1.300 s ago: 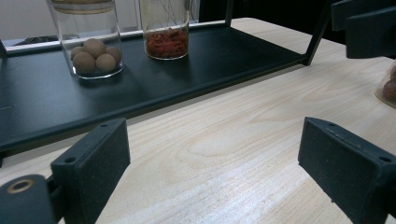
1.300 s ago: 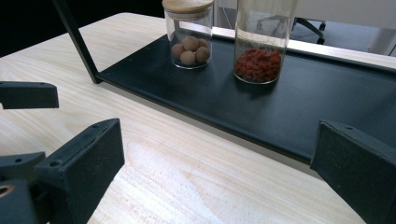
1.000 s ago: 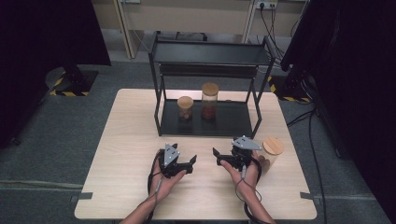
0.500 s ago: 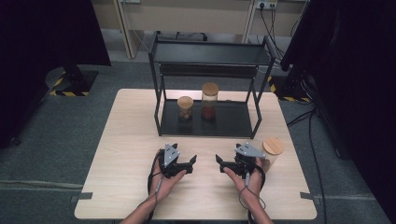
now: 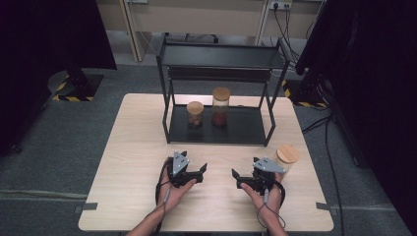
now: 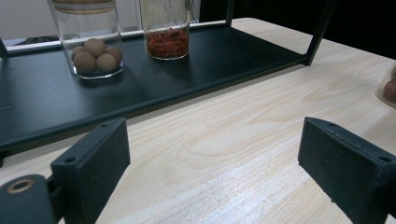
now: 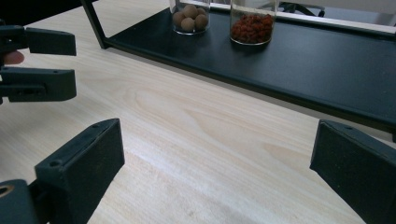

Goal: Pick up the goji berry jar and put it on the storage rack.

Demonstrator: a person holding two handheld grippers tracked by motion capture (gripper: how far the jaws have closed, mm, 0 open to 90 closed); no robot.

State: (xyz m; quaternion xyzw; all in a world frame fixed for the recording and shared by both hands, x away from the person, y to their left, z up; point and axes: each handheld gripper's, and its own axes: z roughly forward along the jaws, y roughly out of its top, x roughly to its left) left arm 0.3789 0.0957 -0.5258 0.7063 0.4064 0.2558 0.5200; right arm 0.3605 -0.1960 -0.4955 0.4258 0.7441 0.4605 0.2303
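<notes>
In the high view, two glass jars with wooden lids, the short one with brown balls (image 5: 195, 114) and the tall one with red filling (image 5: 221, 106), already stand on the lower shelf of the black metal rack (image 5: 219, 132) at the far edge of the light wooden table (image 5: 133, 147), while a third jar with a wooden lid (image 5: 286, 157) waits near the right edge, just beside the right gripper (image 5: 235, 179), so I judge it is left to do. In the left gripper view, the left gripper (image 6: 210, 163) has its jaws wide apart and holds nothing. In the right gripper view, the right gripper (image 7: 215, 168) is also wide open and empty.
</notes>
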